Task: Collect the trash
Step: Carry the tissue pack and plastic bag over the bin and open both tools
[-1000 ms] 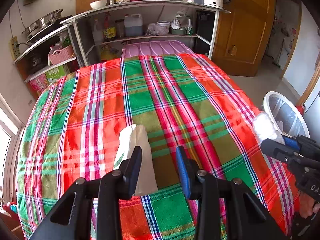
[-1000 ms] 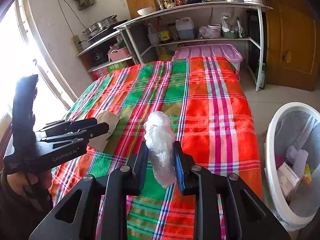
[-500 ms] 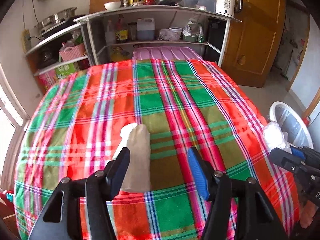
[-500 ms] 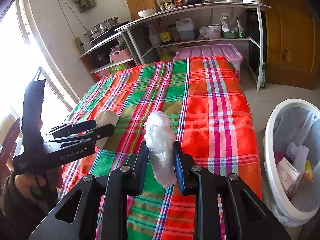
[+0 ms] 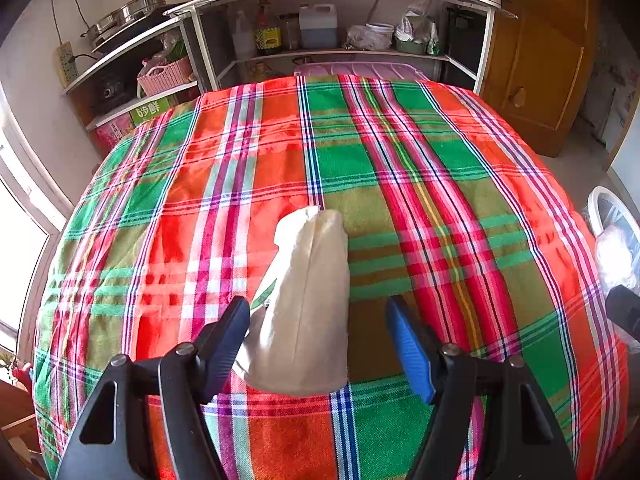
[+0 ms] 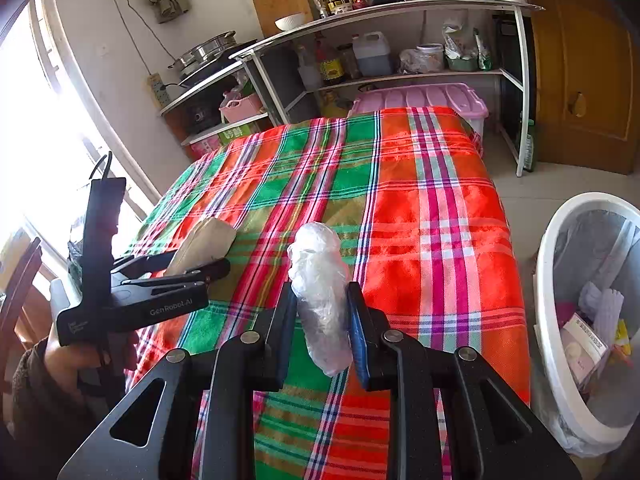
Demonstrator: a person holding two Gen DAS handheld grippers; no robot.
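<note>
Left gripper (image 5: 320, 344) jaws just opened around beige packet (image 5: 304, 304) (untouched); squeeze advised mid-packet. Right gripper (image 6: 322, 320) clamped on plastic wad (image 6: 320, 292).

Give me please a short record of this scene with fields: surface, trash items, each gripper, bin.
surface: table with a checked cloth
trash on table: beige paper bag, lying on the cloth
left gripper: jaws have just been opening; they stand either side of the paper bag, not pressing on it
right gripper: jaws shut on a crumpled clear plastic bag, held above the cloth
bin: white, on the floor to the right of the table, with trash already inside
</note>
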